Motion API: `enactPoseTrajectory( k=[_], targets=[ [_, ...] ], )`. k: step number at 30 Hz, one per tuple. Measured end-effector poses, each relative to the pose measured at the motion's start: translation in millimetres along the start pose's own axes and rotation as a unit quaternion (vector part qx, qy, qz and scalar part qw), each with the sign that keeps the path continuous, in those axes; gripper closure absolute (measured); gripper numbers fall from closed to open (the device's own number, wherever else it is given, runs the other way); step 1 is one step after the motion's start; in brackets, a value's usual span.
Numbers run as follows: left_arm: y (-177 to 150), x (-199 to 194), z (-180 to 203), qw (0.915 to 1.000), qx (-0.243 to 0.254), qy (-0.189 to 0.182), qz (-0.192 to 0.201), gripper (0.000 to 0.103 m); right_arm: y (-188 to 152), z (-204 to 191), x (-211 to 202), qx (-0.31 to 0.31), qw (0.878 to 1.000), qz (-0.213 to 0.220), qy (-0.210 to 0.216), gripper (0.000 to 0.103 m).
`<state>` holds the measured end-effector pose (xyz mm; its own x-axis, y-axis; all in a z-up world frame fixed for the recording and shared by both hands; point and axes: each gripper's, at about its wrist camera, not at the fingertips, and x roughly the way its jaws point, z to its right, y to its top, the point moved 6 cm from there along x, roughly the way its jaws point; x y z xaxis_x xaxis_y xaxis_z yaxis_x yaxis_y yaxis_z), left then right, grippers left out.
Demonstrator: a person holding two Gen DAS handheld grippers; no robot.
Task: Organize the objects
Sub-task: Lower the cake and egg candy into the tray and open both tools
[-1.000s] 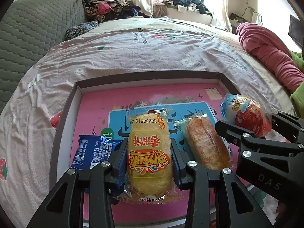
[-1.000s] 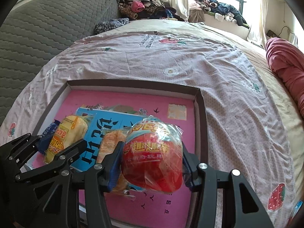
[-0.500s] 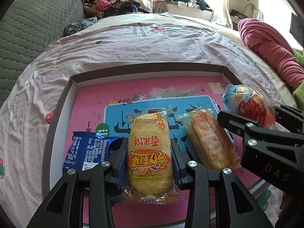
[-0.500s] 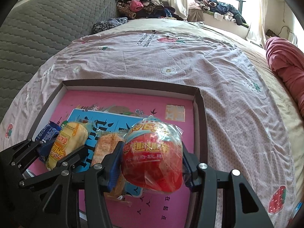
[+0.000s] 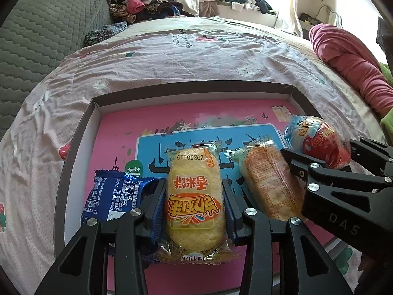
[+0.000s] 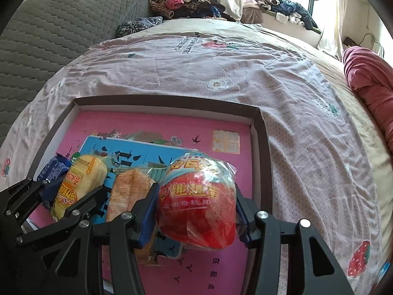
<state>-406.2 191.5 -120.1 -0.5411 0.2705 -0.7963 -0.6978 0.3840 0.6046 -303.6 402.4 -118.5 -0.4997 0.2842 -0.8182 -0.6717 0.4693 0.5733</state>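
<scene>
The left wrist view looks straight down onto the yellow cake packet (image 5: 195,201), showing its orange label and printed date, and shows the whole face of the blue wrapper (image 5: 115,196) lying to its left; the right wrist view shows only a corner of that blue wrapper (image 6: 52,169) but gives the full front of the red egg-shaped packet (image 6: 197,202) and the bare pink floor to its right. The left gripper (image 5: 194,191) has its jaws on either side of the yellow cake packet, whose lower end lies between the fingers (image 5: 153,204) with its top reaching out past their tips; the jaws have just been opening a little, and I cannot tell whether the pads still press on the packet. The right gripper (image 6: 196,204) pinches the red egg-shaped packet, its blue pads tight against both sides and the clear wrap bunched at the right pad. All of this sits over a shallow box (image 5: 78,132) with dark walls and a pink printed floor bearing a blue panel, resting on a flowered bedsheet (image 5: 172,56). Inside the box, from left to right, lie the blue wrapper, the yellow cake packet and an orange bread packet (image 5: 267,184), close side by side, with the red egg-shaped packet at the right end near the box's right wall (image 6: 264,162).
</scene>
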Motion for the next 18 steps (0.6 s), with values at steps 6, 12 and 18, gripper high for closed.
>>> enactPoseTrajectory(
  k=[6,12,18],
  targets=[
    [-0.1,-0.5,0.0,1.0,0.003,0.003,0.003,0.059,-1.0,0.6,0.9,0.002,1.0,-0.002,0.0,0.049],
    [-0.6,-1.6,-0.9,1.0,0.002,0.001,0.0,0.059,-0.8,-0.9,-1.5,-0.003,1.0,-0.002,-0.001,0.049],
    [-2.9,-3.9,-2.5,1.0,0.002,0.005,-0.003,0.053,-2.5,-0.6,-3.6,0.001,1.0,-0.004,0.002,0.048]
  ],
)
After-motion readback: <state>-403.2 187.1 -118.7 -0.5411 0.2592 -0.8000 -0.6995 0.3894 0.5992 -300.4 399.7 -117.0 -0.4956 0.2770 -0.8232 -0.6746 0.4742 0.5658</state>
